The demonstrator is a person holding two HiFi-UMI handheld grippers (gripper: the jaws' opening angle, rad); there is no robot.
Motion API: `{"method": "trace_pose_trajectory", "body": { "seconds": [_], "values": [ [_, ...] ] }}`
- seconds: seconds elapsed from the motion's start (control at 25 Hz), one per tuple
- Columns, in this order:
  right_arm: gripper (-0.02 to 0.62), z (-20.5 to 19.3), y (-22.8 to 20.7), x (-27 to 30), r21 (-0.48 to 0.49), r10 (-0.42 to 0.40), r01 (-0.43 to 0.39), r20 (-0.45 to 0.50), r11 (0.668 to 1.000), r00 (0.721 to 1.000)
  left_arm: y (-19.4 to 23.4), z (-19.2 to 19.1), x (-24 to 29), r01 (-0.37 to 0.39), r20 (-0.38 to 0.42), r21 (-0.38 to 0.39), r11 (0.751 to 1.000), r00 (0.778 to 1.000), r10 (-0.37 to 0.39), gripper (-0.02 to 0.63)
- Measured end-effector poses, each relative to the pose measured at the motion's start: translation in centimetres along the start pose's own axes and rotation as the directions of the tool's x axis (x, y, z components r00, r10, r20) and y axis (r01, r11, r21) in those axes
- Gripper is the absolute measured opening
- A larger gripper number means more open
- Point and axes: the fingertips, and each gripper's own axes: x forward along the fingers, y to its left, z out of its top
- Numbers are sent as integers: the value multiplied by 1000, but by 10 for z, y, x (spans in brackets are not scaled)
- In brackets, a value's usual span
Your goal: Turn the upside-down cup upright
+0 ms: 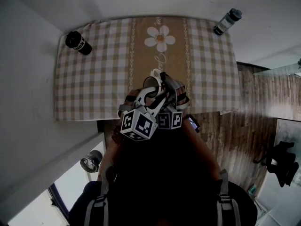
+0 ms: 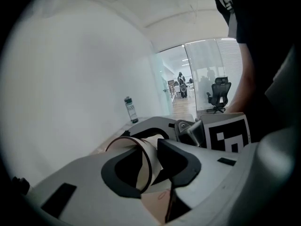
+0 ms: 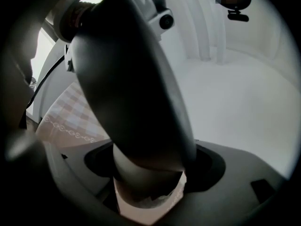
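The cream cup (image 1: 151, 82) with a thin dark rim hangs tilted over the checked table's (image 1: 94, 79) front middle, its mouth turned toward me. My left gripper (image 1: 149, 97) reaches in from below. In the left gripper view its jaws (image 2: 153, 166) straddle the cup's wall (image 2: 153, 149), one pad inside the mouth and one outside, with a sliver of gap showing. My right gripper (image 1: 163, 83) comes in beside it. In the right gripper view its jaws (image 3: 150, 192) close round a shaded grey round body that looks like the cup (image 3: 141, 180). The left gripper's dark finger (image 3: 136, 88) hides most of that view.
A black bottle (image 1: 77, 42) stands at the table's far left corner and a grey bottle (image 1: 227, 21) at the far right corner, also in the left gripper view (image 2: 131, 109). A daisy print (image 1: 160, 36) marks the cloth's middle strip. Wooden floor (image 1: 254, 107) lies to the right.
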Motion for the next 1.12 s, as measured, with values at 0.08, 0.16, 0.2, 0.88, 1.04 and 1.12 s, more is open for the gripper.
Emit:
{"method": "trace_pose_trajectory", "body": {
  "seconds": [0.08,0.16,0.2,0.88,1.04,1.12],
  "values": [
    [411,-1,0,3,-34,4,-4,-7,999,1000,2,-1,0,-15,19,-17,1000,1000,15,112],
    [416,-2,0,5,-75,7,-9,-21,997,1000,4,-3,1,-23,46,-52,998,999,26,110],
    [416,-3,0,6,-90,9,-11,-26,996,1000,5,-4,1,-21,62,-77,997,998,26,109],
    [402,-40,-43,-18,840,20,-242,267,485,964,58,2,-33,-52,340,-285,957,928,152,72],
    [402,-22,-53,-20,890,-31,-431,440,149,897,60,2,-40,-36,443,-345,938,875,196,72],
    [402,-11,-54,-16,861,-66,-508,505,-36,860,60,5,-43,-25,479,-369,929,852,213,72]
  ]
}}
